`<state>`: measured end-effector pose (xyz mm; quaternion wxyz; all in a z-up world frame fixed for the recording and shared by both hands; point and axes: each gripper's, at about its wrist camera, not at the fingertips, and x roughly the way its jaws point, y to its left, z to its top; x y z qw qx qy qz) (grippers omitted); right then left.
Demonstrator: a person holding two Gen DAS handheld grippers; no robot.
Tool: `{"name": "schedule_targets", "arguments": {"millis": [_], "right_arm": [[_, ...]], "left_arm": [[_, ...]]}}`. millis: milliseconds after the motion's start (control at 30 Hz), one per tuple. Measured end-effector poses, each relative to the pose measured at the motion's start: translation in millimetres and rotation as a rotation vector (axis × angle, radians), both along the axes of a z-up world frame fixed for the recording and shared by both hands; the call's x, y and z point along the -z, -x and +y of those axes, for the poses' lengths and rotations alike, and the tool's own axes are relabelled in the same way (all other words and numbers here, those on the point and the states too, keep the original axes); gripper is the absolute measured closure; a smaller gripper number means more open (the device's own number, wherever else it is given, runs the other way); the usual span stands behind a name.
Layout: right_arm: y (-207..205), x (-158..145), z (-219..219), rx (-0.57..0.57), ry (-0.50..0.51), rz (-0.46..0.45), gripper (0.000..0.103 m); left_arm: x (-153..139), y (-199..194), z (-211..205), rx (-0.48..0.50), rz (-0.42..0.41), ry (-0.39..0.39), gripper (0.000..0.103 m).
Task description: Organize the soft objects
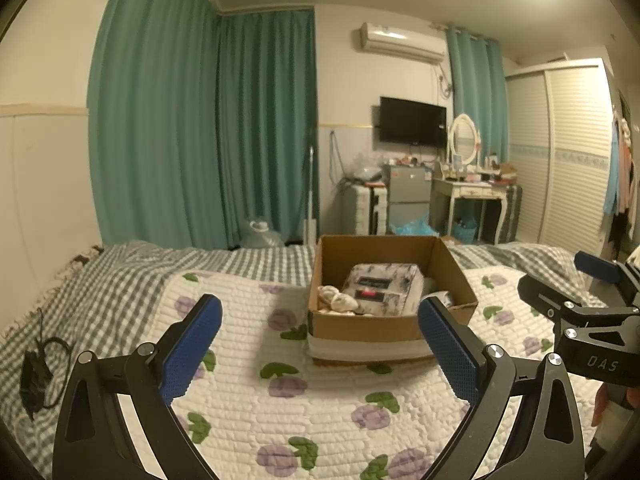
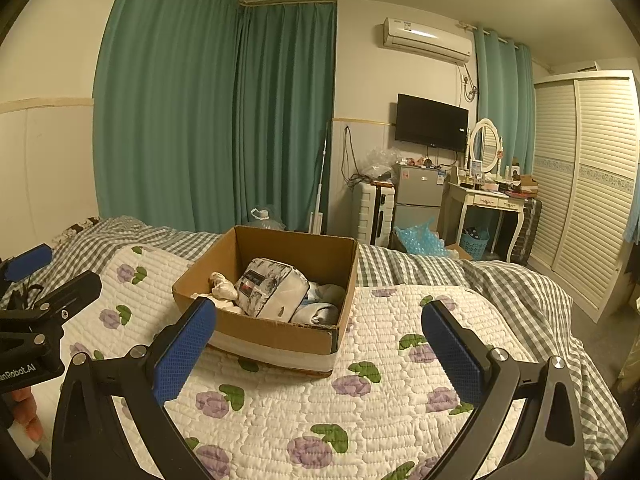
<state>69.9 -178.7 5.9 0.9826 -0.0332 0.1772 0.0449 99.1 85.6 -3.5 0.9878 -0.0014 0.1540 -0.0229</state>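
Note:
An open cardboard box (image 1: 360, 326) stands on the bed's floral quilt (image 1: 240, 392); it also shows in the right wrist view (image 2: 276, 334). Inside lie a packaged floral bedding bundle (image 1: 380, 290), also in the right wrist view (image 2: 268, 290), a cream soft item (image 1: 336, 300) (image 2: 222, 286) at its left, and pale folded cloth (image 2: 320, 310) at its right. My left gripper (image 1: 320, 342) is open and empty, just in front of the box. My right gripper (image 2: 318, 346) is open and empty, also in front of the box. Each gripper shows at the other view's edge.
A grey checked blanket (image 1: 120, 280) covers the bed beyond the quilt. A black cable and charger (image 1: 36, 368) lie at the bed's left. Green curtains (image 1: 200, 120), a water jug (image 1: 262, 234), a small fridge (image 1: 408, 196), a dressing table (image 1: 472, 196) and a wardrobe (image 1: 568, 152) stand behind.

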Motion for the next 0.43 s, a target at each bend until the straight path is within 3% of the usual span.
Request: {"name": "schedule_targets", "arguments": {"millis": [433], "right_arm": [[-0.7, 3.9, -3.1, 0.002, 0.005, 0.008, 0.000]], "left_arm": [[1.1, 0.4, -1.9, 0.004, 0.000, 0.001, 0.003]]}}
